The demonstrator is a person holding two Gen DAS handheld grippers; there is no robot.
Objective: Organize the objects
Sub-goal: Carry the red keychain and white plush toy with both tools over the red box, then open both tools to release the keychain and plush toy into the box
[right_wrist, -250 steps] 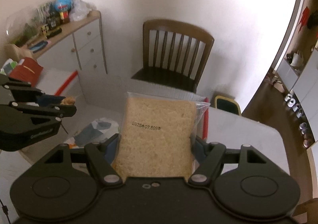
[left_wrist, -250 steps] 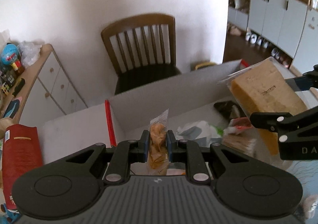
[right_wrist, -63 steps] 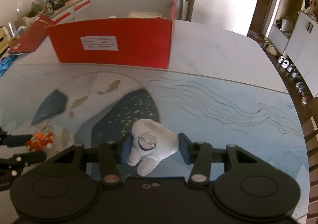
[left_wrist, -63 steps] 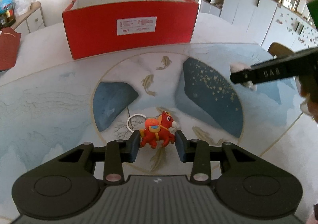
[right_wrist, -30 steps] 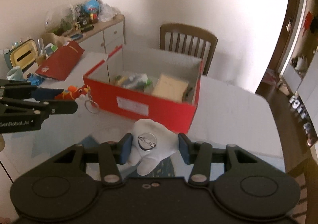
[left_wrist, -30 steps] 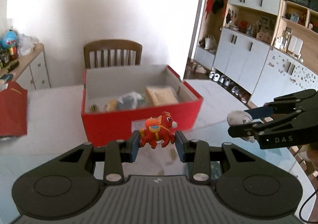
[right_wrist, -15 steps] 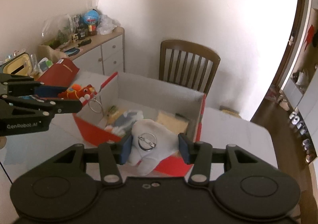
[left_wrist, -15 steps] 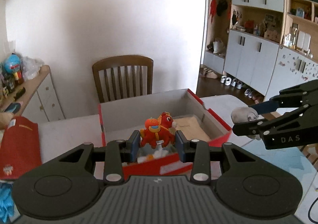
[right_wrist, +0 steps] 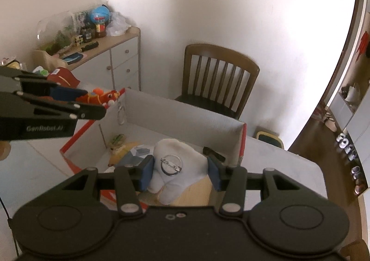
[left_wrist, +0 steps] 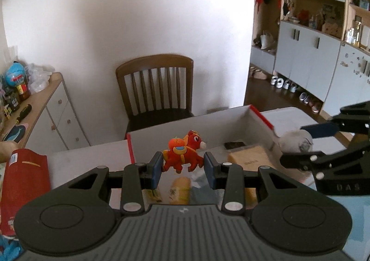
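Gripping red-orange toy horse (left_wrist: 182,153), white plush tooth (right_wrist: 175,166) with pin

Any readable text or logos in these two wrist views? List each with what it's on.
"GenRobot.AI": side of the left gripper, seen from the right wrist.
"DAS": body of the right gripper, blurred, seen from the left wrist.
Print on the red pouch: too small to read.
Print on the tan packet in the red box: blurred.

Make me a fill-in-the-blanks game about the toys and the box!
The left gripper holds a little red ____.
The right gripper holds a ____ plush toy with a round pin on it.
Both toys hang over an open ____ box.
Behind the box stands a wooden ____.

Missing words: horse, white, red, chair
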